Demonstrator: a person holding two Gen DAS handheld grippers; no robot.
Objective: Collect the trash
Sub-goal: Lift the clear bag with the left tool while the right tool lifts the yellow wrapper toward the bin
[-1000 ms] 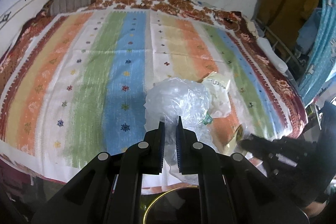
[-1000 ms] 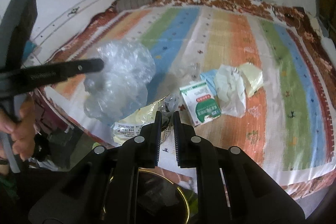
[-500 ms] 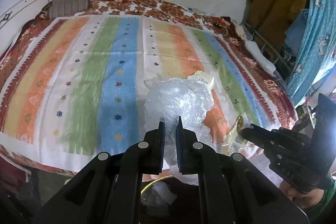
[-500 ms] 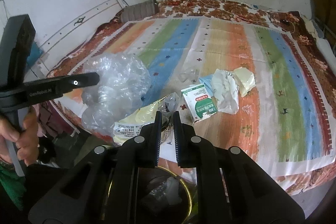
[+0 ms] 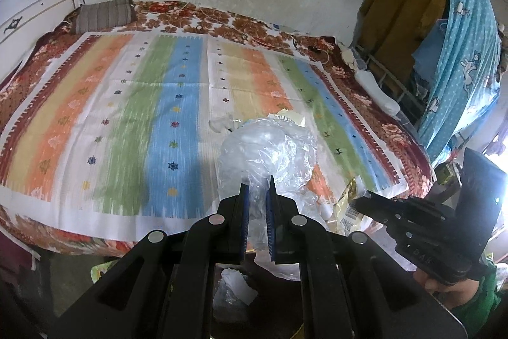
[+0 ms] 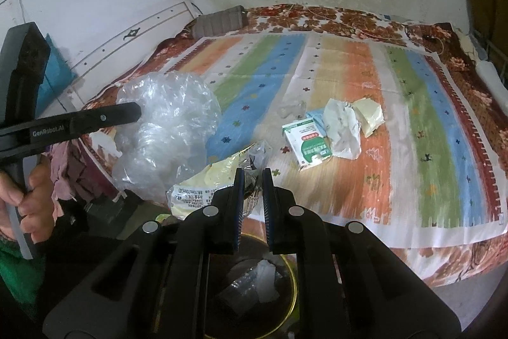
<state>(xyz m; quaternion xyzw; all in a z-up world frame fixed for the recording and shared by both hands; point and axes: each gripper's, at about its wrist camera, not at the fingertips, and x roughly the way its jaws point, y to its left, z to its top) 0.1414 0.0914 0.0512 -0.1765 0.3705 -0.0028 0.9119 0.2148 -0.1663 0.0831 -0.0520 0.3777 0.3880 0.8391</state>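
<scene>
A crumpled clear plastic bag (image 5: 270, 151) hangs from my left gripper (image 5: 257, 191), which is shut on its lower part. The right wrist view shows the same bag (image 6: 168, 142) at the tip of the left gripper (image 6: 135, 113). My right gripper (image 6: 253, 177) is shut on a yellow snack wrapper (image 6: 206, 183) with a crinkled clear end; that wrapper (image 5: 346, 205) also shows at the right gripper (image 5: 360, 202) in the left wrist view. Both hang over the near edge of the bed. A dark bin with a gold rim (image 6: 294, 281) stands below, with scraps inside.
On the striped bedspread (image 6: 428, 123) lie a green and white carton (image 6: 306, 145), crumpled white paper (image 6: 343, 129), a yellow pad (image 6: 368, 115) and a blue scrap (image 6: 316, 118). A pillow (image 5: 104, 13) lies at the far side. Clothes (image 5: 460, 59) hang at the right.
Both grippers have drawn back from the bed with the bag and the wrapper still held. More of the bin now shows below the fingers.
</scene>
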